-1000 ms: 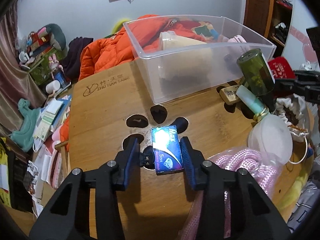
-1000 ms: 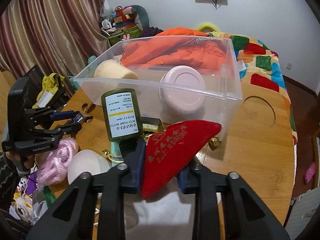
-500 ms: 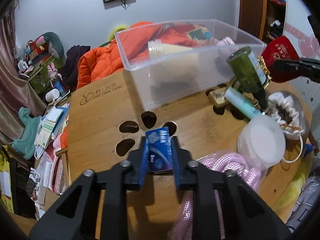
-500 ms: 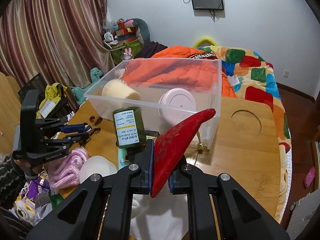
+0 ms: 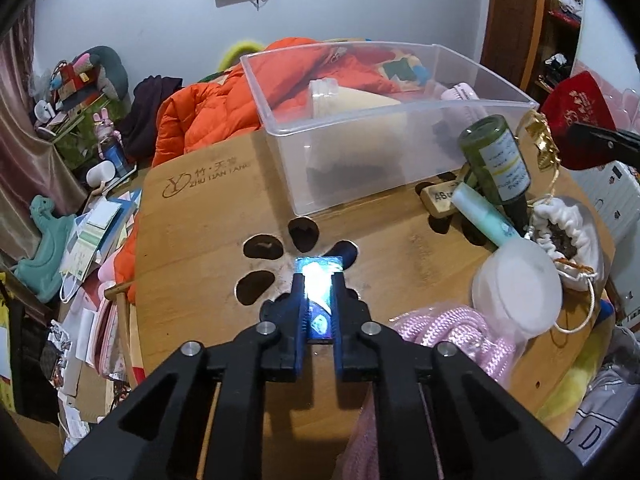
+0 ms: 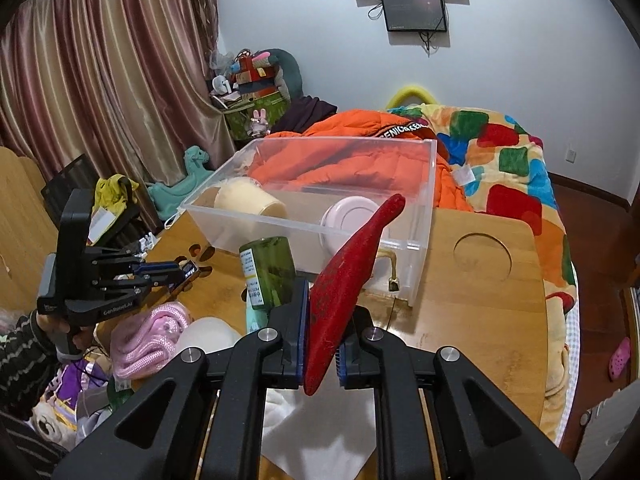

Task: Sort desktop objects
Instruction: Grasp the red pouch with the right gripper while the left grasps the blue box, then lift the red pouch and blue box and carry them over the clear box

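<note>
My left gripper [image 5: 318, 280] is shut on a small blue card pack [image 5: 319, 292] and holds it above the wooden table [image 5: 192, 240]. It also shows in the right wrist view [image 6: 182, 274]. My right gripper [image 6: 322, 300] is shut on a red velvet pouch [image 6: 352, 276], raised in front of the clear plastic bin [image 6: 320, 224]. The pouch also shows at the right in the left wrist view [image 5: 576, 108]. The bin [image 5: 380, 168] holds a cream cup [image 6: 248, 202] and a pink round case [image 6: 352, 220].
On the table lie a dark green bottle [image 5: 496, 160], a pale green tube [image 5: 484, 212], a white round lid [image 5: 516, 284], a white drawstring bag [image 5: 568, 232], pink rope [image 5: 448, 336] and a wooden block [image 5: 440, 200]. An orange jacket [image 5: 208, 116] lies behind.
My left gripper closed on the blue card pack and lifted it off the table. My right gripper closed on the red pouch and raised it, turning it edge-on.
</note>
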Available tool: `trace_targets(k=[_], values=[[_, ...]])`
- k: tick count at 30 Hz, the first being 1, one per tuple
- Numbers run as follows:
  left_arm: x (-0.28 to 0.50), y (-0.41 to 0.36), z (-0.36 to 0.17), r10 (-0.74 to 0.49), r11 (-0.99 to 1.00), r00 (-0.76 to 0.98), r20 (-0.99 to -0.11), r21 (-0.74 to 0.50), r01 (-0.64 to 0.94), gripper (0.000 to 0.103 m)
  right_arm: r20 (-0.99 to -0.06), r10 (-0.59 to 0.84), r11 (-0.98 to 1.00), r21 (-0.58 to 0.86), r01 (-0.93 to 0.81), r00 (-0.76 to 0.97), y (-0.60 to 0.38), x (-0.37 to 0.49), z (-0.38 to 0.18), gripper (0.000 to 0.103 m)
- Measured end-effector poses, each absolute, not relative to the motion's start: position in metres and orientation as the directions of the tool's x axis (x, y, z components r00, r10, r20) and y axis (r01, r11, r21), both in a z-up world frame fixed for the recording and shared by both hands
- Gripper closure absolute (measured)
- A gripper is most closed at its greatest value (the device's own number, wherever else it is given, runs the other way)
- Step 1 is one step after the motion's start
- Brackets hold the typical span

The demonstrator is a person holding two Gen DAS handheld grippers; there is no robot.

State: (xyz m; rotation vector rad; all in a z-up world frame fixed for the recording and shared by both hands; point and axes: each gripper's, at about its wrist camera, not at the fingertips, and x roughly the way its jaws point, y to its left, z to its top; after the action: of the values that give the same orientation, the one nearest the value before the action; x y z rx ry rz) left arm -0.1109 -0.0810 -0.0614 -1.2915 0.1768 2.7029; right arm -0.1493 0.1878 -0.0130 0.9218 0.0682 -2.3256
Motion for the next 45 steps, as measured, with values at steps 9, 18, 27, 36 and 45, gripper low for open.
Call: trace_targets(k=[9,18,27,36,45], values=[[-0.122,-0.080,-0.068,0.062,-0.982,-0.613,-0.788,0.062,-0.179,0.065,-0.627,-0.538,-0.803,0.176,0.570,-0.564,0.192,-0.152,-0.008,0.093],[-0.127,-0.084,-0.065,0.064,-0.989,-0.631,-0.773,0.037,-0.145,0.076,-0.612,-0.540,-0.809,0.188,0.557,-0.578,0.197,-0.158,0.000,0.093],[-0.116,-0.095,-0.030,0.100,-0.992,-0.696,-0.711,-0.021,-0.121,0.077,-0.557,-0.549,-0.806,0.156,0.570,-0.623,0.196,-0.158,0.029,0.093],[-0.110,-0.092,0.007,0.119,-0.991,-0.759,-0.640,-0.029,-0.132,0.090,-0.515,-0.564,-0.798,0.140,0.586,-0.646,0.188,-0.161,0.051,0.093],[-0.114,-0.094,0.012,0.104,-0.992,-0.767,-0.633,-0.007,-0.129,0.089,-0.503,-0.588,-0.780,0.145,0.609,-0.633,0.177,-0.169,0.056,0.093]])
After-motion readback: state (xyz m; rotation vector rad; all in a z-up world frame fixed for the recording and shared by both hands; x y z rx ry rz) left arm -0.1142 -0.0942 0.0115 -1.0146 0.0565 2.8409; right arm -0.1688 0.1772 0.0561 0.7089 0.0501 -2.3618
